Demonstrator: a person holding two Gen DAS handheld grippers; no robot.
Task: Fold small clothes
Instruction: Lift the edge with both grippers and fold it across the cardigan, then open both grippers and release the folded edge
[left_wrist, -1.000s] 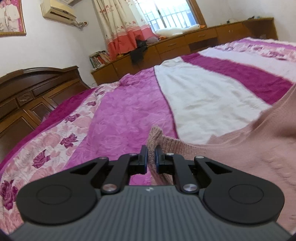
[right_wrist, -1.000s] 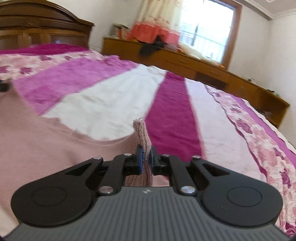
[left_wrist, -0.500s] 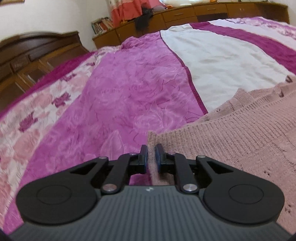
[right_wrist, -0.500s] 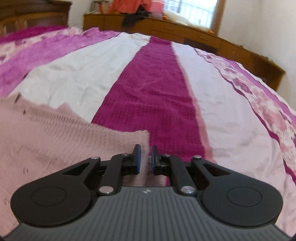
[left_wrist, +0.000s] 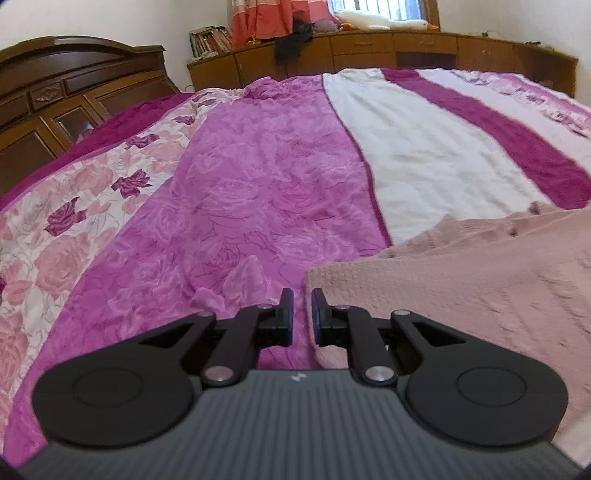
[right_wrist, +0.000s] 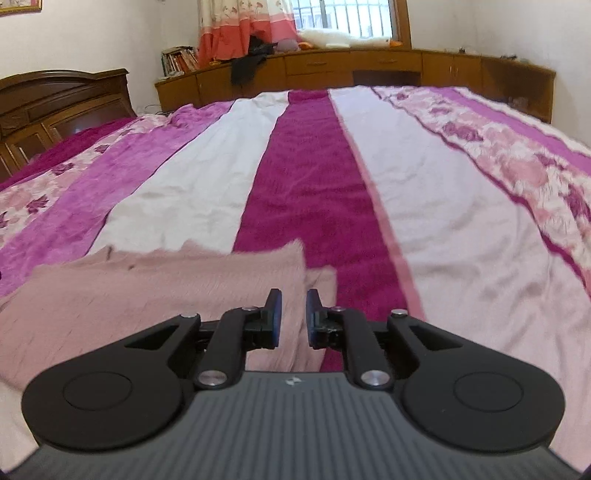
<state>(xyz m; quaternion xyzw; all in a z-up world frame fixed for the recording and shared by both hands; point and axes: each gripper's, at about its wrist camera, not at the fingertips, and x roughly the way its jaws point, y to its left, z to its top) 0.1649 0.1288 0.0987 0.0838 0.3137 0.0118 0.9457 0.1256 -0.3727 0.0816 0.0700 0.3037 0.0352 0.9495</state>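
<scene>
Here the dusty-pink knitted garment (left_wrist: 461, 280) lies flat on the striped magenta, white and rose-print bedspread (left_wrist: 258, 184), its upper layer folded over the lower. The left gripper (left_wrist: 302, 301) hovers at the garment's left corner with jaws parted and nothing between them; the corner edge sits just beside the inner finger. The right gripper (right_wrist: 293, 306) is likewise released, jaws apart above the garment's right corner, where a lower layer peeks out beside the upper one. The step in hand appears to be letting go after a fold. To do it well, both grippers should lift clear without snagging the loose knit, and the offset right corner likely wants squaring before the next fold.
</scene>
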